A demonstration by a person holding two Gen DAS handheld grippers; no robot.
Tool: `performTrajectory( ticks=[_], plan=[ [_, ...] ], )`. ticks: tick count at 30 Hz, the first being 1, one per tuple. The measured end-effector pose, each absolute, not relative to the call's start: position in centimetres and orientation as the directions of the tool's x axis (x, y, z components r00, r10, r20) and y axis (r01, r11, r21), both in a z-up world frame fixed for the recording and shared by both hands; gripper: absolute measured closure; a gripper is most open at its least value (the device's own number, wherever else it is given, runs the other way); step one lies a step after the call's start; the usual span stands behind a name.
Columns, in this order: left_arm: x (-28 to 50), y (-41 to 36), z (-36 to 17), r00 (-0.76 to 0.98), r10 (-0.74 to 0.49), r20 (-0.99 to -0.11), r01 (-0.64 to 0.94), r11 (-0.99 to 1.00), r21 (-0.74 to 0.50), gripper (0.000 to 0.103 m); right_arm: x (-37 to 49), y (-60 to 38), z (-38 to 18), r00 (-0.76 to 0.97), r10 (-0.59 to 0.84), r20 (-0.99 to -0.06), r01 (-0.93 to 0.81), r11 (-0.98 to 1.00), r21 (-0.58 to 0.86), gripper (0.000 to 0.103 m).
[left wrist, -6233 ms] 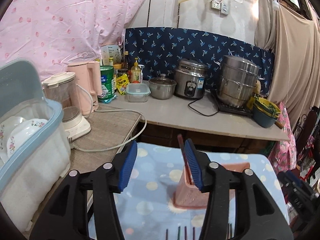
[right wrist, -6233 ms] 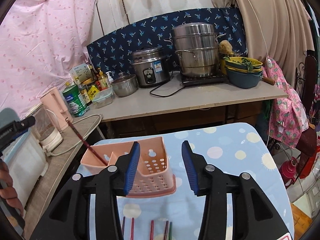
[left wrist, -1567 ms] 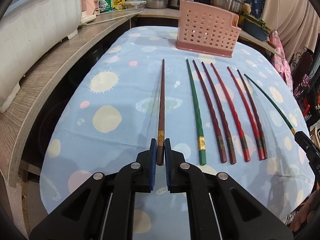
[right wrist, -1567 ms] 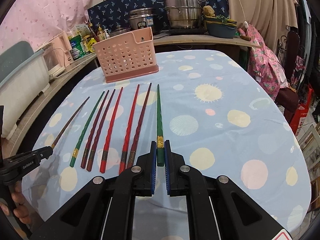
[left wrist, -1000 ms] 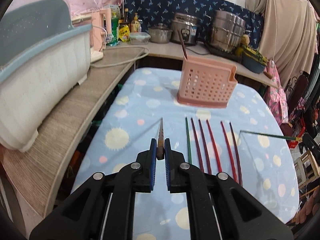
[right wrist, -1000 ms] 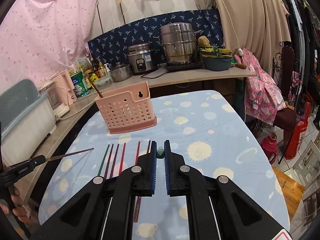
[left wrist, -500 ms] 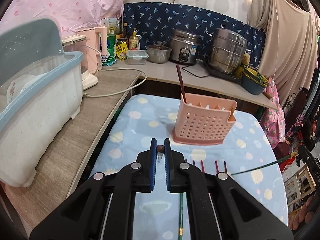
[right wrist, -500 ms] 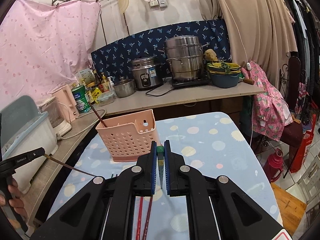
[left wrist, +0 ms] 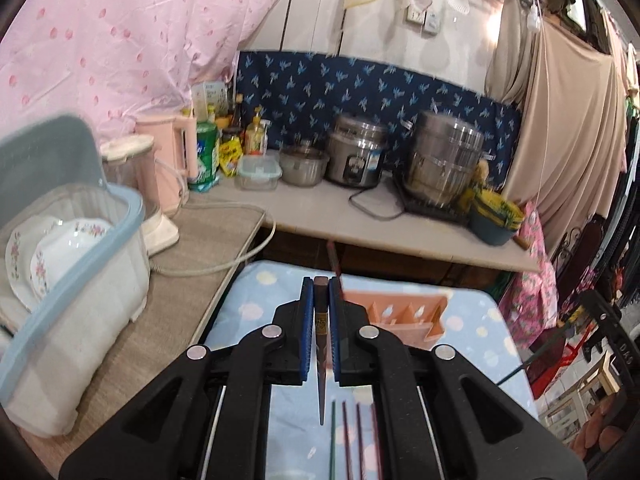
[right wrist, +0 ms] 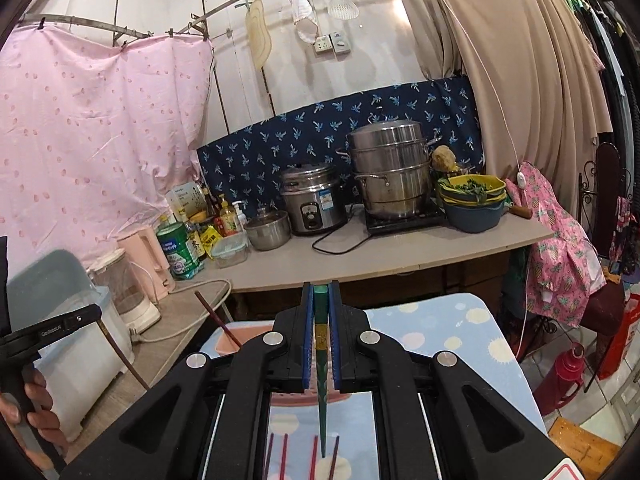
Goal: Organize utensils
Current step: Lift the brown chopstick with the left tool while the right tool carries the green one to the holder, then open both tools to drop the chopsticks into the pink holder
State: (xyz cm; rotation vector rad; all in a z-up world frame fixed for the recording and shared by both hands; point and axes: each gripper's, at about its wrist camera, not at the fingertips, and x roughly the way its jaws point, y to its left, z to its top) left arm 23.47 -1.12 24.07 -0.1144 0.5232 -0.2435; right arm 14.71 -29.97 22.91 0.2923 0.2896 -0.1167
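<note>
Lifting both sticks off the table since a second before, my left gripper [left wrist: 319, 320] pinched a brown chopstick [left wrist: 320, 380], tip down, above the holder [left wrist: 404, 316], ready to drop. My right gripper [right wrist: 320, 320] clamped a green chopstick [right wrist: 321, 392]; only this view showed my left hand [right wrist: 32, 412].

Soft daylight, motion blur — fisheye-warped edges

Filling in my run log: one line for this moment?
left hand-held gripper: shut on brown chopstick | right hand-held gripper: shut on green chopstick | pink holder: one chopstick inside
</note>
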Motion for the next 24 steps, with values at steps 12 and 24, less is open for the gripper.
performTrajectory(
  ticks=[12, 24],
  plan=[
    [27.7, -4.0, 31.3, 0.919, -0.268, -0.289, 0.216, 0.956, -0.2, 0.096, 21.5, -31.0, 28.3, 0.986, -0.032, -0.164, 0.092, 0.924, 0.371, 0.096],
    [32.7, -6.5, 25.5, 0.883, -0.27, -0.384, 0.212, 0.959, -0.187, 0.096, 28.5, -29.9, 22.6, 0.965, -0.005, -0.262, 0.102, 0.928, 0.358, 0.096]
  ],
)
